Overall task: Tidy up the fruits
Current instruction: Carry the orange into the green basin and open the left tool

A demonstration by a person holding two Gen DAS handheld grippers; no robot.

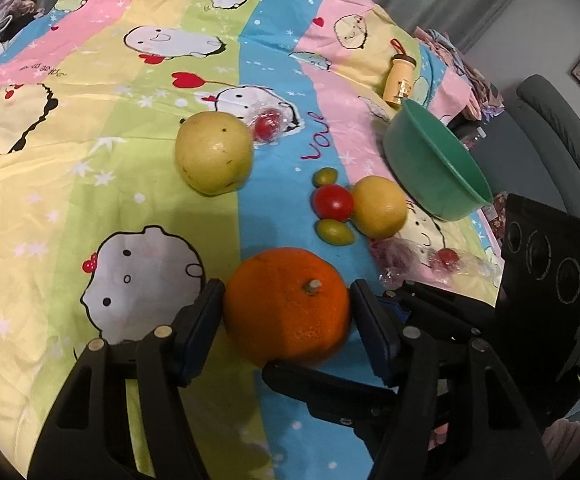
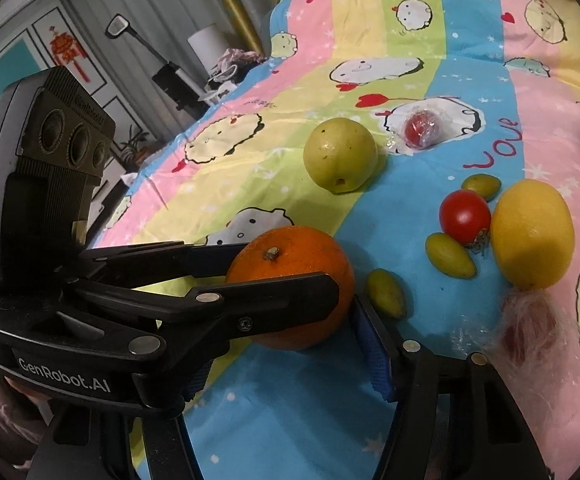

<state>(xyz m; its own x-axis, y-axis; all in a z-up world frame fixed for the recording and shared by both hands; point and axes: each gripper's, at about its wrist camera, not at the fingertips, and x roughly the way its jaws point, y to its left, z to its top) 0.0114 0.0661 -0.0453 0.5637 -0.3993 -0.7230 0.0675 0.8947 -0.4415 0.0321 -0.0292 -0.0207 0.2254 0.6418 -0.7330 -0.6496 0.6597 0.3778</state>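
An orange [image 1: 287, 306] sits on the cartoon-print cloth [image 1: 89, 160] between the fingers of my left gripper [image 1: 287, 316], which touch both of its sides. The right wrist view shows the same orange [image 2: 290, 264] with the left gripper's fingers [image 2: 273, 292] around it. My right gripper [image 2: 290, 364] is open and empty just behind it. A lemon [image 1: 378, 206], a cherry tomato [image 1: 333, 201], small green olives [image 1: 334, 231] and a green-yellow pear [image 1: 213, 152] lie further out. A green bowl [image 1: 434, 160] stands at the right.
A plastic-wrapped red fruit [image 1: 267, 124] lies beyond the pear, and more wrapped fruit [image 1: 446, 258] lies near the right edge. A small yellow bottle [image 1: 400, 78] stands behind the bowl. A grey chair [image 1: 558, 136] is off the table's right.
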